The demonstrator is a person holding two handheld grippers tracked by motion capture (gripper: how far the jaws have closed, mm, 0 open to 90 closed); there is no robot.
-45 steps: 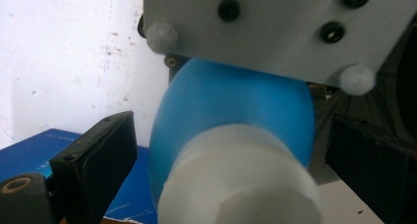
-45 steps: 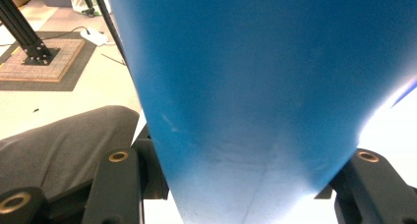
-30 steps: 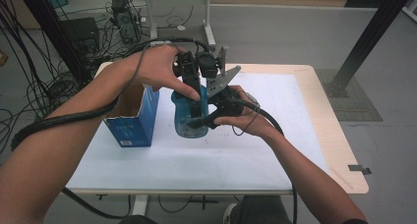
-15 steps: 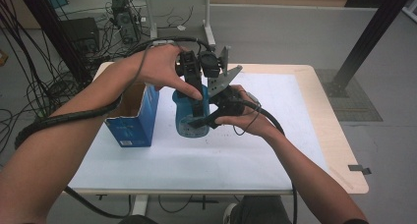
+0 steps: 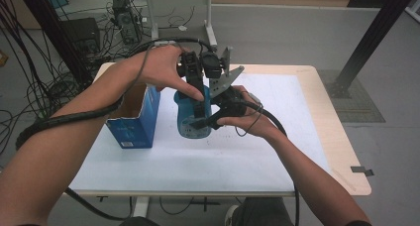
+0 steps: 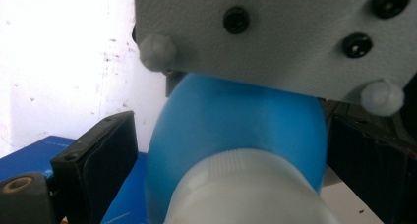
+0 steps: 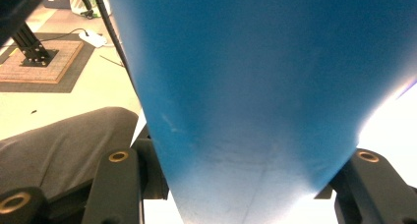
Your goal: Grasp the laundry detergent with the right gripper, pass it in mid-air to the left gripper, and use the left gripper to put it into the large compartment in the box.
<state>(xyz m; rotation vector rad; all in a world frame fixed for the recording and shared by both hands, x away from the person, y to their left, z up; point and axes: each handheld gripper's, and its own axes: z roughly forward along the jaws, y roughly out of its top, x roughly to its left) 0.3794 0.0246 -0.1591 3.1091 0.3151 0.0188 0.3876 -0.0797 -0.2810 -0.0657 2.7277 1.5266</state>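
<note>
One open blue box (image 5: 133, 118) stands just beside the gripped blue bottle (image 5: 190, 118).

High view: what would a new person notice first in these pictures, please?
The blue bottle stands at the table's middle with both grippers meeting on it: the right gripper clamps its body, while the left gripper comes down over its white cap. An open blue box stands just left of it.

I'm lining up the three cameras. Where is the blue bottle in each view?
High view: the blue bottle stands at table centre, between both tongs, right of the blue box.
Left gripper view: bottle at centre, white cap lowest, under a grey plate.
Right gripper view: bottle spans the middle, its narrow end between the black jaws.
Shared landmark: the white tabletop.
</note>
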